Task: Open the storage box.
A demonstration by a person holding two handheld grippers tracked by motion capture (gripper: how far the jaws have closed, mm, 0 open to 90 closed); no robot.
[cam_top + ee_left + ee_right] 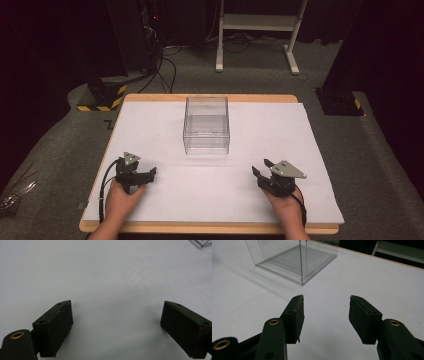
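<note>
A clear plastic box (206, 125) stands open-topped and empty on the white table surface (165, 135), toward the back middle. My left gripper (151, 173) rests near the front left, held by a hand, its jaws wide apart over bare white surface (115, 277). My right gripper (260, 167) sits near the front right, also open, with nothing between its jaws; the box (294, 257) lies ahead and to the left of them. A corner of the box (203, 243) peeks in at the top right of the left gripper view.
The white surface lies on a wooden table whose edge (210, 229) shows at the front. Beyond it are grey carpet, a white desk frame (257, 30), cables (162, 70) and black stands with yellow-striped bases (102, 97).
</note>
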